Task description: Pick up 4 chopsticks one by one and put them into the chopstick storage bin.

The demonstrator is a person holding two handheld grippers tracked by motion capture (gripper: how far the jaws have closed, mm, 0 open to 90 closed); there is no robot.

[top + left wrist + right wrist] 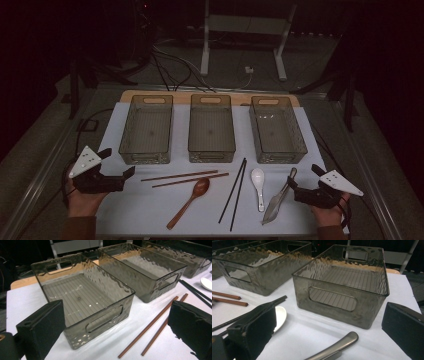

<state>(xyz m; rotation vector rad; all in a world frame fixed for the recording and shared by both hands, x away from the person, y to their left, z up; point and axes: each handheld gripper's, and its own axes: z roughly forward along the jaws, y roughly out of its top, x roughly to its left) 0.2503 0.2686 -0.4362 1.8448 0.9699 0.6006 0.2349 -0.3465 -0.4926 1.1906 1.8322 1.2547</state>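
Near the table's front edge, the left gripper [131, 171] sits beside the brown chopsticks [182, 178], jaws spread, holding nothing. The right gripper [291, 189] touches the metal spoon [278, 200], jaws spread around nothing.

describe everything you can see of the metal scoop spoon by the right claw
The metal scoop looks like brushed grey steel, with a wide pointed bowl at its near end and a slim rounded handle angled away toward the right bin. It lies flat on the white sheet, right of the white ceramic spoon and apart from it. The right claw sits open just beside the handle; whether a jaw touches it cannot be told. Nothing lies on it.
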